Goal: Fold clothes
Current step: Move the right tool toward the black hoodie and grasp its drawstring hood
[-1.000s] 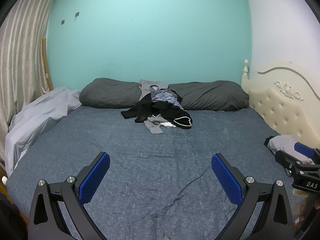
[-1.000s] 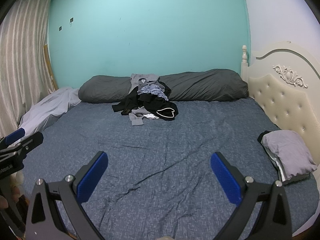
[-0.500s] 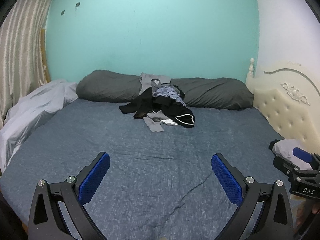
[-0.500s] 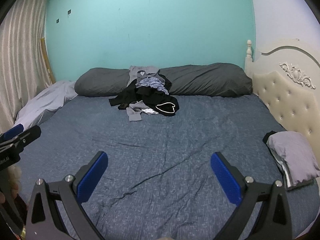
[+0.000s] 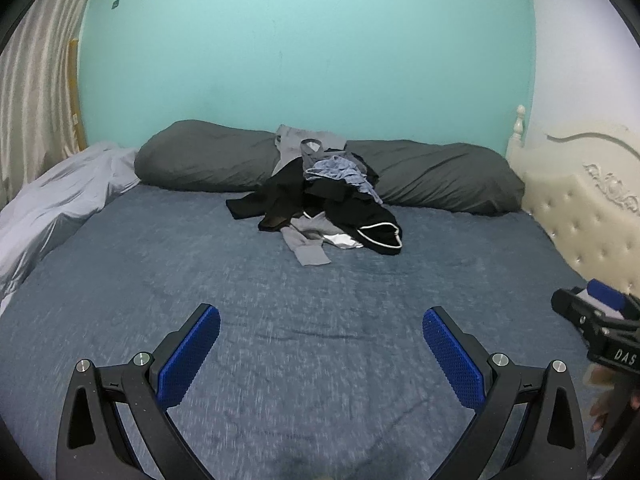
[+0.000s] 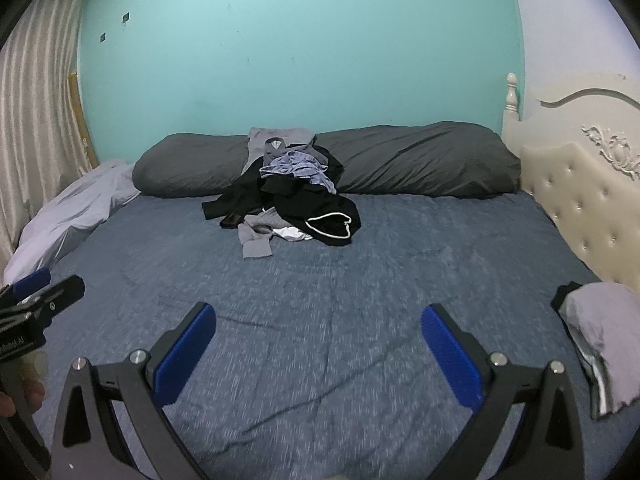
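Two grippers, left [image 5: 321,344] and right [image 6: 319,340], hung over bare sheet [image 6: 320,280], jaws spread wide, gripping nothing. Clothes [image 6: 286,204] sat heaped at twelve o'clock against the pillows [image 6: 420,160]; a folded stack [image 6: 600,336] waited at three o'clock, parked clear of the folding space, I judged.

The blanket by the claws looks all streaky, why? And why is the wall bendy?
Left view: the blanket is streaked by motion blur, while the clothes pile looks sharper. Right view: same streaks; the fisheye lens curves the wall, with dark corners.
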A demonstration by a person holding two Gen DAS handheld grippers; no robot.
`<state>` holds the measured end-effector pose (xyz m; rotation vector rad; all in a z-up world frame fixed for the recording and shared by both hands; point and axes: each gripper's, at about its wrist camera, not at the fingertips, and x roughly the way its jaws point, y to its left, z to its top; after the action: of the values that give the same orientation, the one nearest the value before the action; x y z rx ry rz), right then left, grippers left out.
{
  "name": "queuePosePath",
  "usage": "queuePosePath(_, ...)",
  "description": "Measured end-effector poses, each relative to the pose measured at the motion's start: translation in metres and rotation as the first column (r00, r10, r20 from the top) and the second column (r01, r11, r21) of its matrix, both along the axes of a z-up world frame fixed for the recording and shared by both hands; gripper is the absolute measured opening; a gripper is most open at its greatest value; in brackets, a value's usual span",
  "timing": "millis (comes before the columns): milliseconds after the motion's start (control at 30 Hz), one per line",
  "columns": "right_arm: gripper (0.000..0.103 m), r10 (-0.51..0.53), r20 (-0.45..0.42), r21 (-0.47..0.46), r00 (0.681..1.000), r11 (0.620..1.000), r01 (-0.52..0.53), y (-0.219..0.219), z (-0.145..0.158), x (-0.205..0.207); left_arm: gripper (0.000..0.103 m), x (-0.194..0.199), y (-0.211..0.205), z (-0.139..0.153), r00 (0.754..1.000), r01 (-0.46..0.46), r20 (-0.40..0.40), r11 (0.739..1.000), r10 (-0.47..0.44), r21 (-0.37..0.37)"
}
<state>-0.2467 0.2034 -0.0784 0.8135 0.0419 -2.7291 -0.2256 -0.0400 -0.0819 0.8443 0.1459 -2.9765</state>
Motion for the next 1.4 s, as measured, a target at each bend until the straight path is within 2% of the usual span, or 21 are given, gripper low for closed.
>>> queuePosePath(367, 0.103, 0.031, -0.010, 0.020, 0.999, 0.999, -0.031, -0.024, -0.043, -0.096, 0.103, -0.084, -0.006, -0.047, 1.000, -0.005, 0.023, 1.000, 0.005, -0.013)
queuePosePath(567, 0.103, 0.011, 0.055, 0.041, 0.998, 0.999, -0.013, -0.028, -0.074, -0.151, 0.103, -0.122, -0.009, -0.073, 0.999, -0.007, 0.037, 1.000, 0.007, -0.006)
queuePosePath(867, 0.103, -0.004, 0.078, 0.091, 0.997, 0.996, -0.003, -0.032, -0.109, -0.220, 0.103, -0.172, -0.012, -0.107, 0.999, 0.011, 0.052, 1.000, -0.012, 0.019)
queuePosePath(1400, 0.103, -0.027, 0.155, 0.136, 0.987, 0.991, 0.006, -0.047, -0.166, -0.319, 0.103, -0.233, -0.011, -0.161, 0.997, 0.017, 0.078, 1.000, -0.019, 0.023)
